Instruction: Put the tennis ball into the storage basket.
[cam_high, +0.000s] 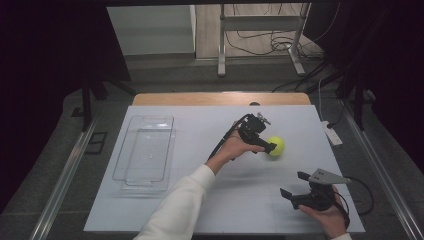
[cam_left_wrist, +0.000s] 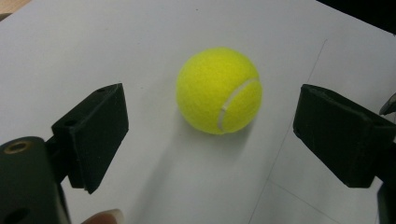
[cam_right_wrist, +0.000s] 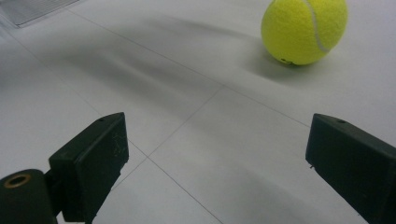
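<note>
A yellow tennis ball (cam_high: 276, 146) lies on the white table (cam_high: 200, 200), right of centre. My left gripper (cam_high: 267, 139) reaches across to it and stands open. In the left gripper view the ball (cam_left_wrist: 219, 91) lies just ahead of the gap between the two black jaws of the left gripper (cam_left_wrist: 213, 102), touching neither. My right gripper (cam_high: 294, 184) is open near the front right edge, held in a hand, with nothing between its jaws. From the right gripper (cam_right_wrist: 219, 130), the ball (cam_right_wrist: 303, 30) lies farther off at the upper right.
An empty clear plastic tray (cam_high: 145, 150) stands at the table's left side; its corner (cam_right_wrist: 32, 9) shows in the right gripper view. A white power strip (cam_high: 331, 133) lies beyond the right edge. The left forearm in a white sleeve (cam_high: 180, 205) crosses the table's front middle.
</note>
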